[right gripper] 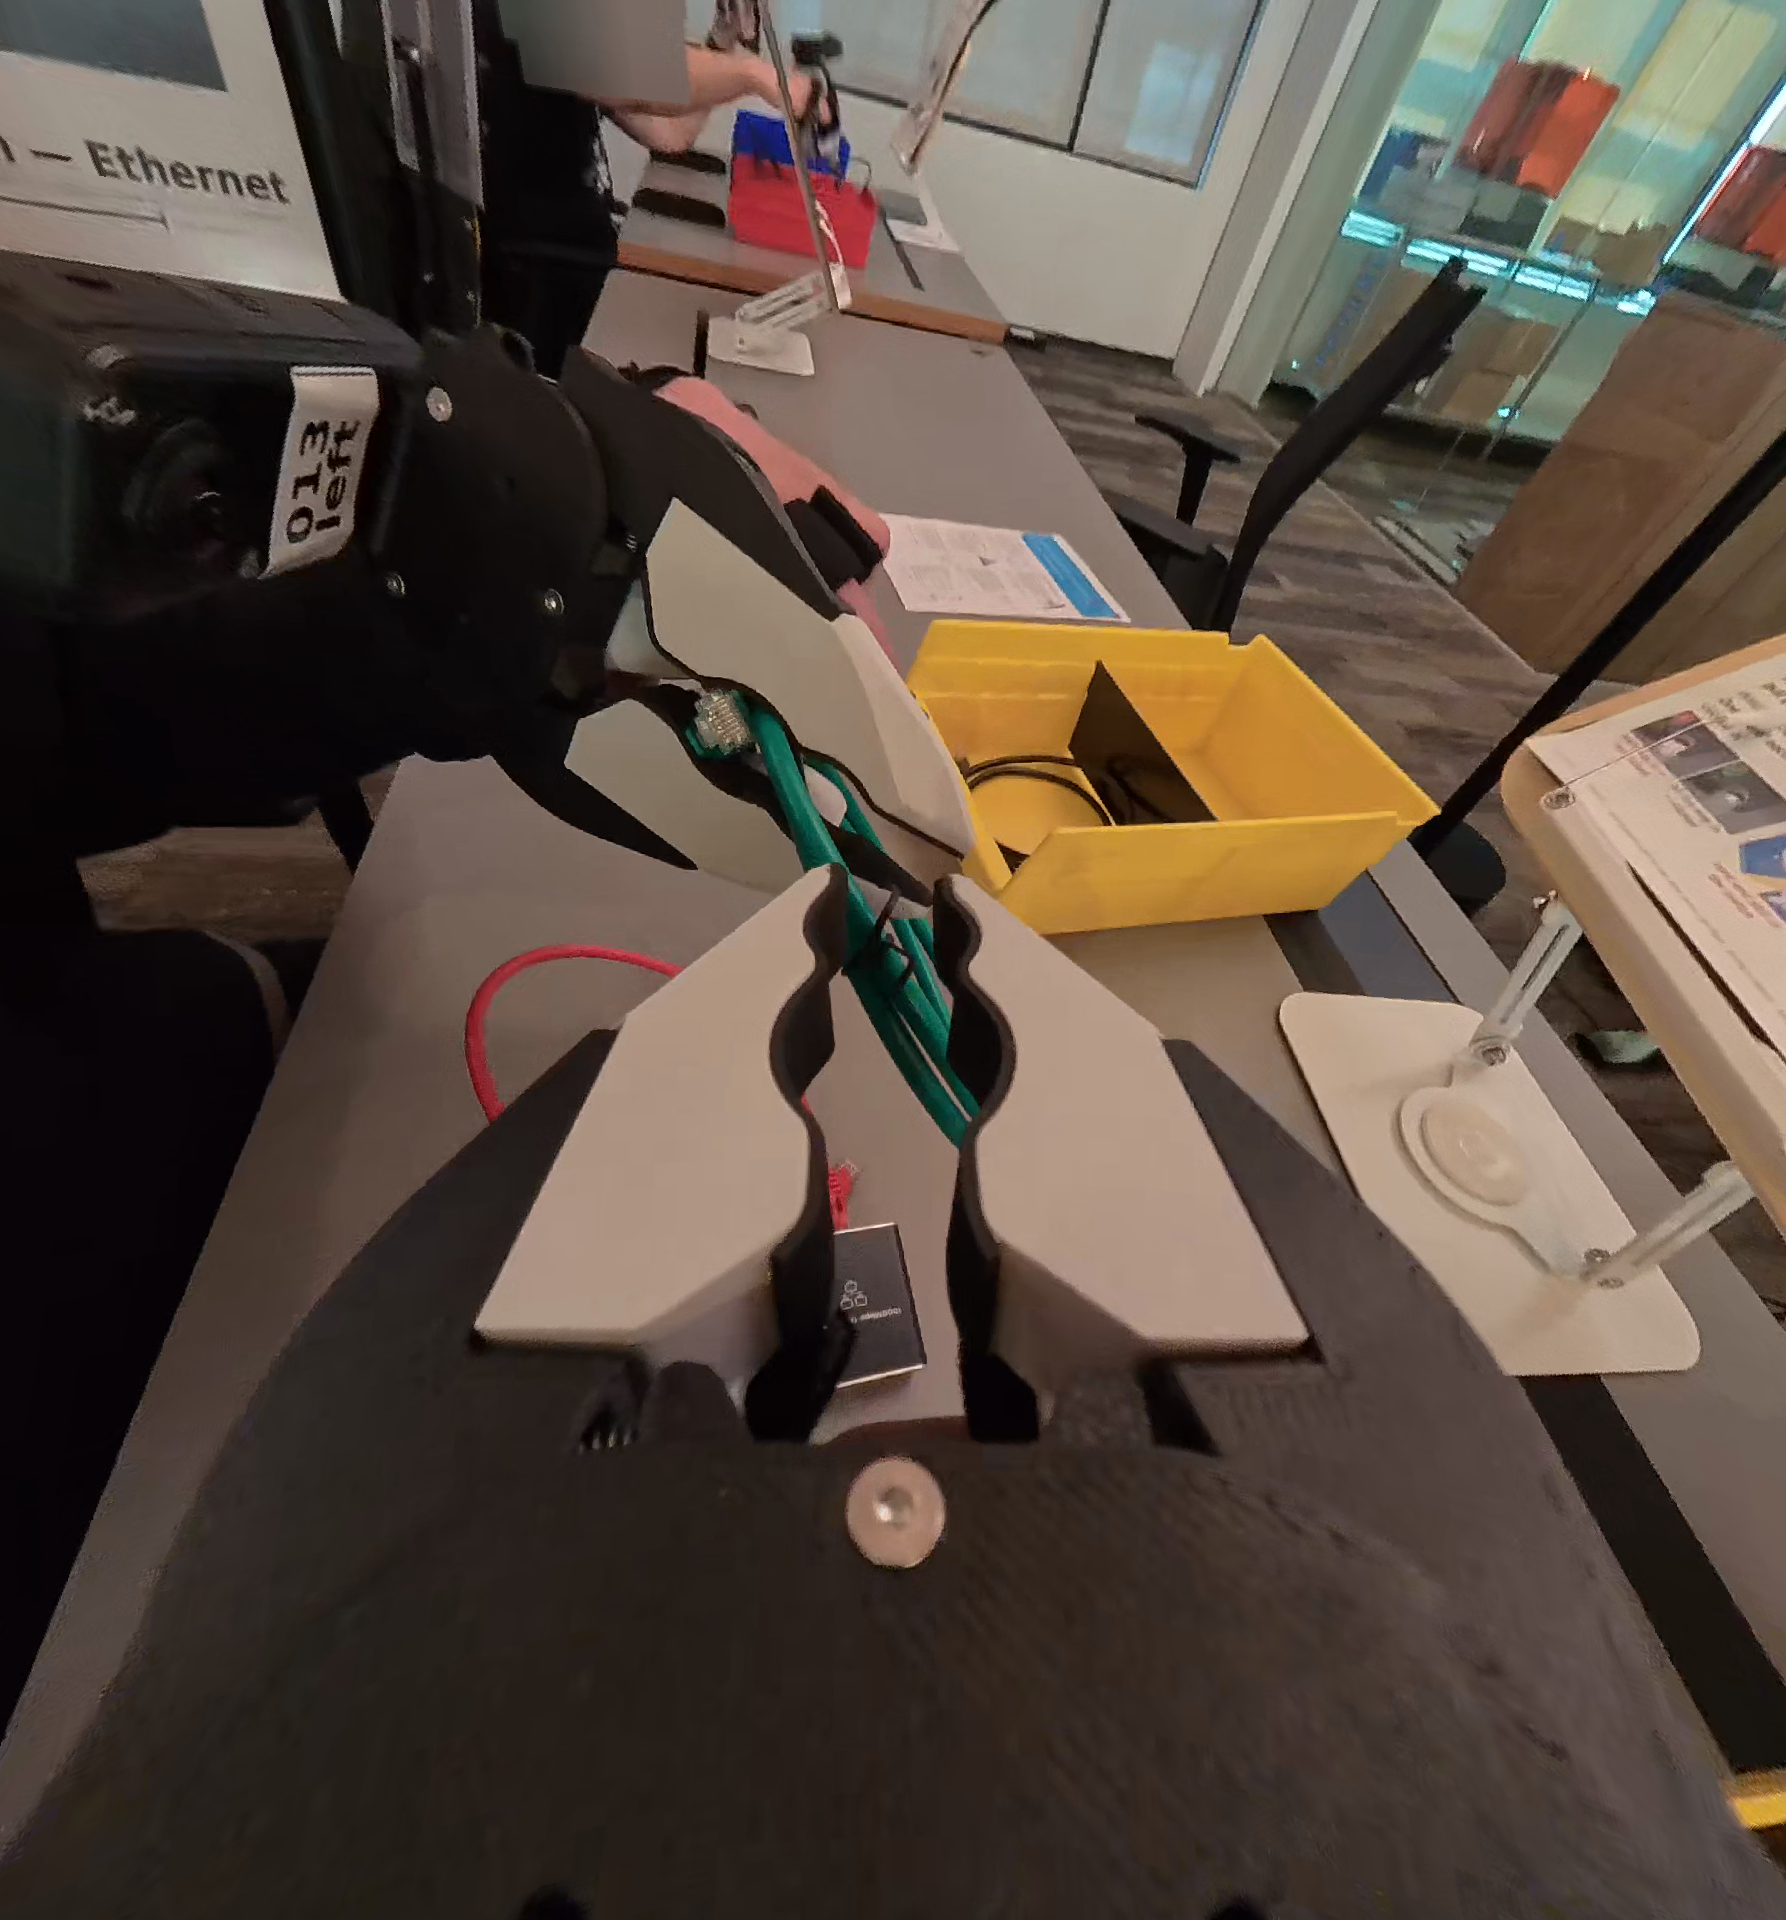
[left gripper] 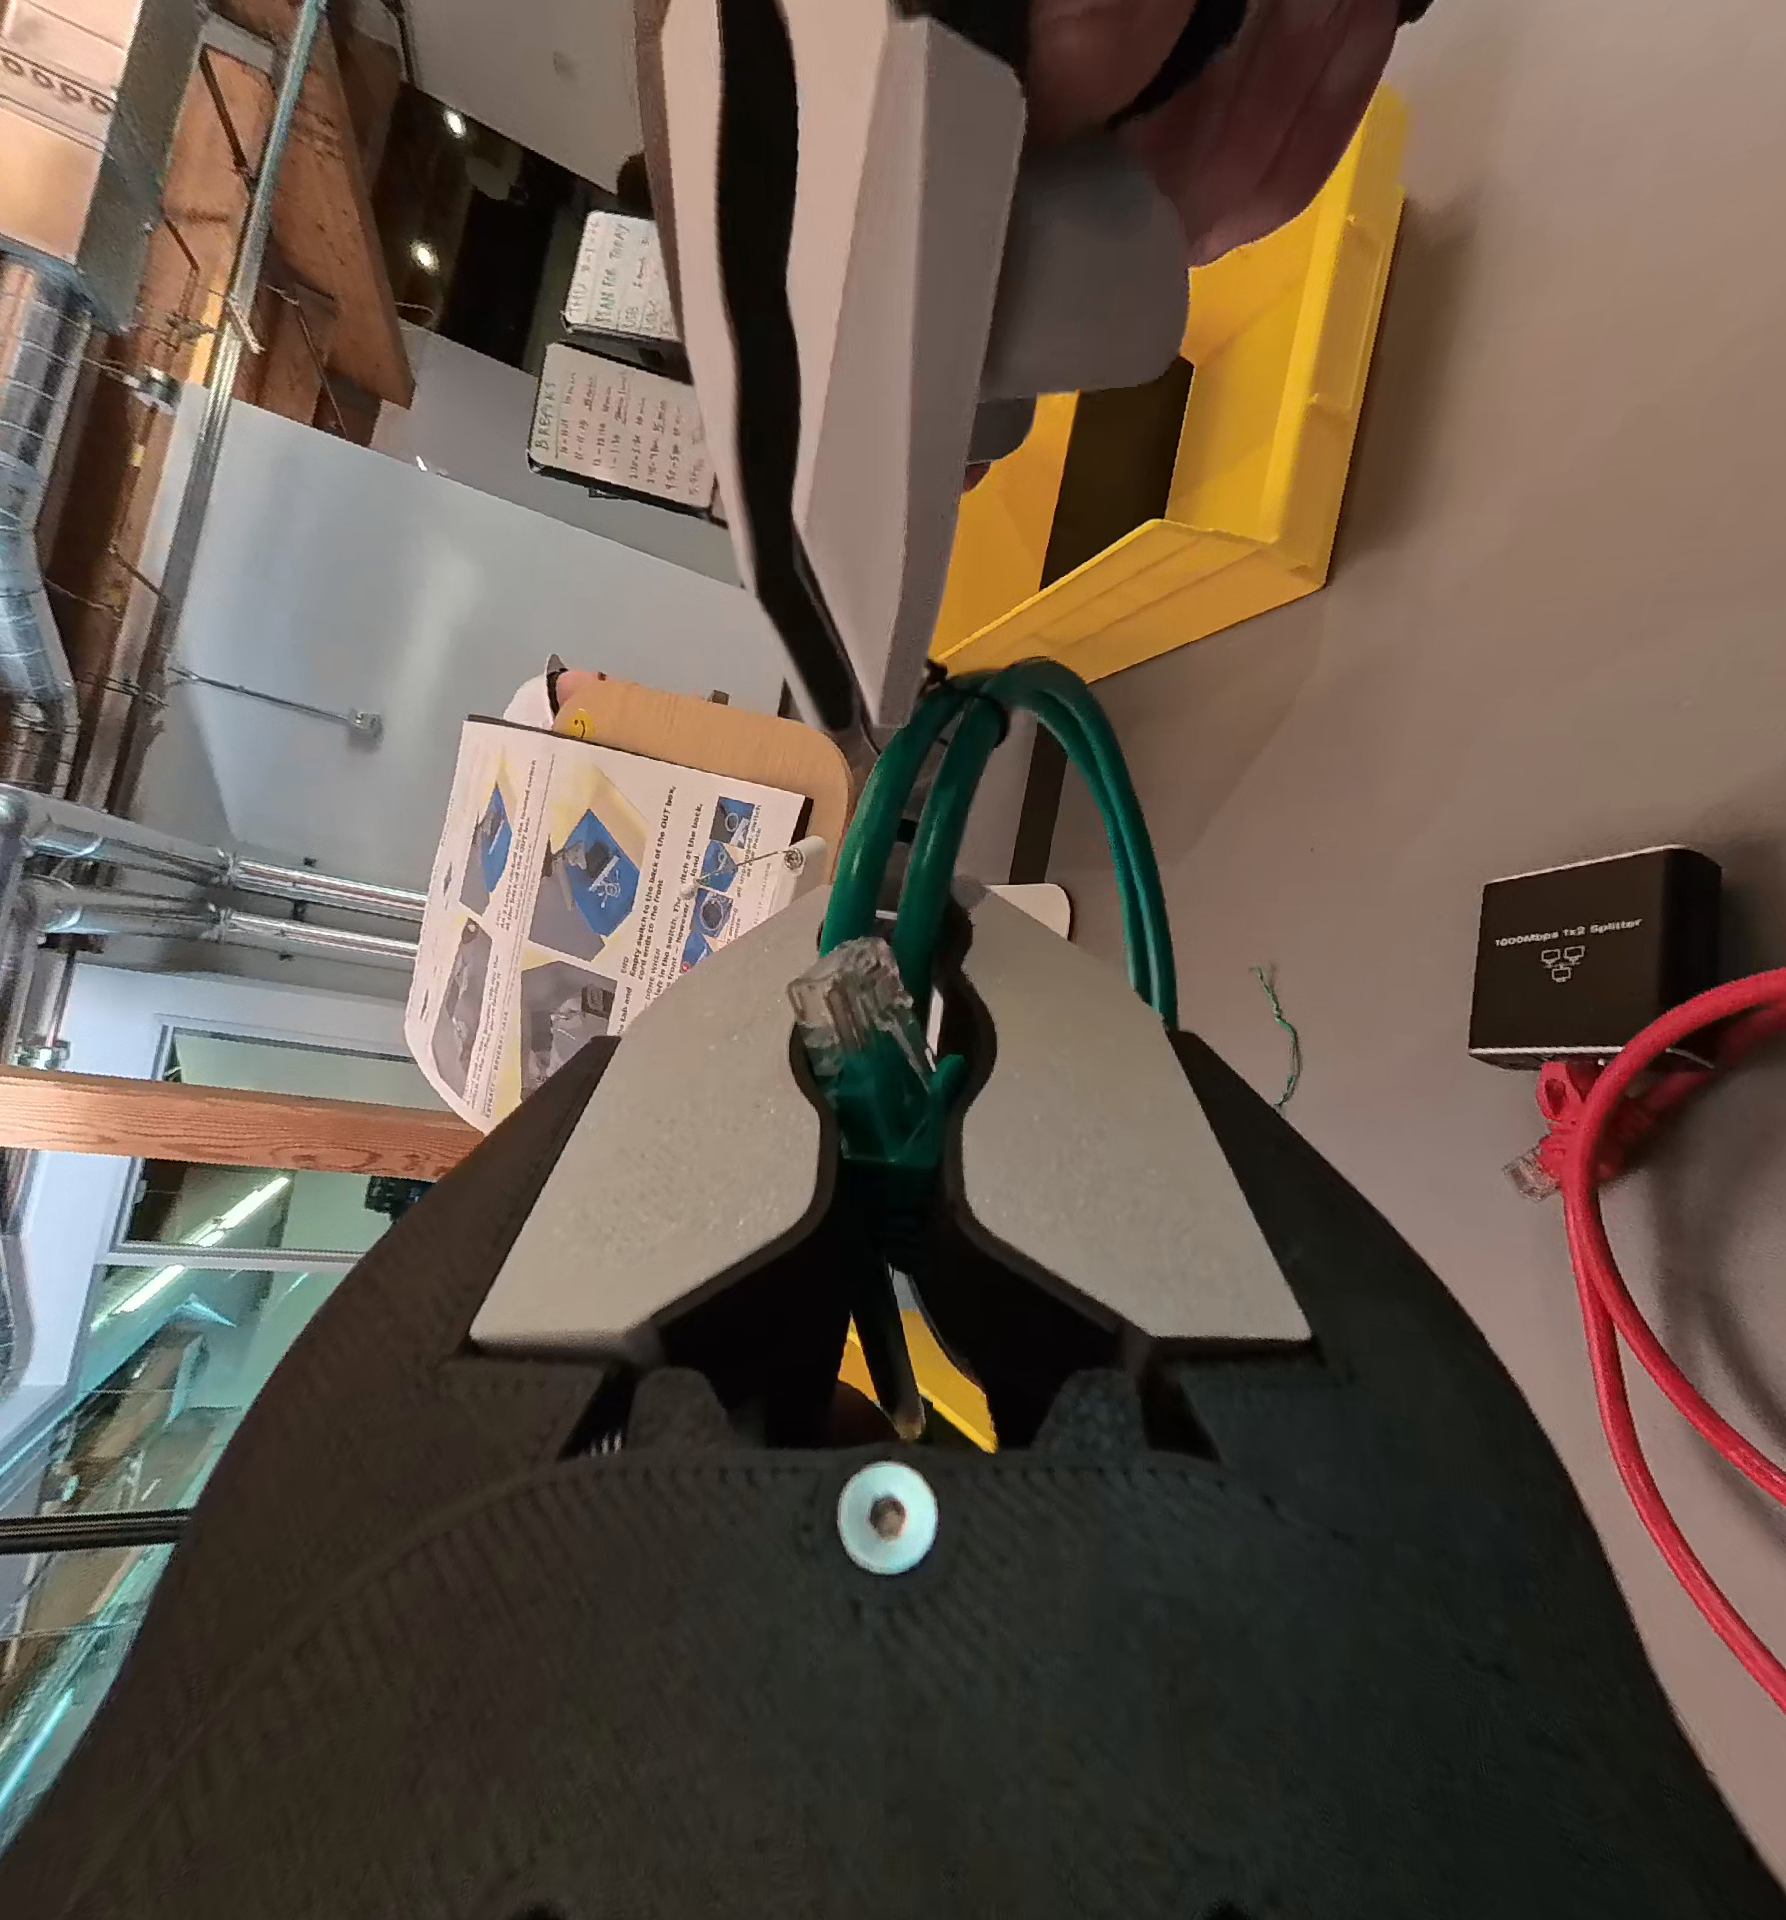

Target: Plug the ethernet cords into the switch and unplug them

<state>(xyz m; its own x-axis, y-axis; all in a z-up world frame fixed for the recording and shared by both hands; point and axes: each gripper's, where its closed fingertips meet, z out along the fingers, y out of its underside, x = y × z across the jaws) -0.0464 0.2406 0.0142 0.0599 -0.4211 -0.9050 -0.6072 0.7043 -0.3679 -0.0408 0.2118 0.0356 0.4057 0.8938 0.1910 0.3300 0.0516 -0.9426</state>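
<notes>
My left gripper (left gripper: 899, 904) is shut on a green ethernet cord (left gripper: 1128, 831) just behind its clear plug (left gripper: 853, 997), which points forward between the fingers. It holds the cord above the grey table (left gripper: 1595, 520). In the right wrist view the left gripper (right gripper: 930, 862) is at upper left with the plug (right gripper: 720, 717). My right gripper (right gripper: 887, 894) is closed on the coiled green cord (right gripper: 910, 997) at its tips; it also shows in the left wrist view (left gripper: 868, 707). The black switch (left gripper: 1595, 956) lies on the table with a red cord (left gripper: 1699, 1299) at one end. The switch (right gripper: 873, 1309) is below my right gripper.
A yellow bin (right gripper: 1180, 831) with a black divider and black cables stands beyond the grippers; it also shows in the left wrist view (left gripper: 1263, 468). An instruction sheet on a stand (right gripper: 1699, 831) with a white base plate (right gripper: 1554, 1320) is at the right. A person stands at the far table. Only a small space, under 4 cm, lies between the two pairs of fingers. The black switch (left gripper: 1595, 956) sits 20 centimeters or so from the ends of my left fingers.
</notes>
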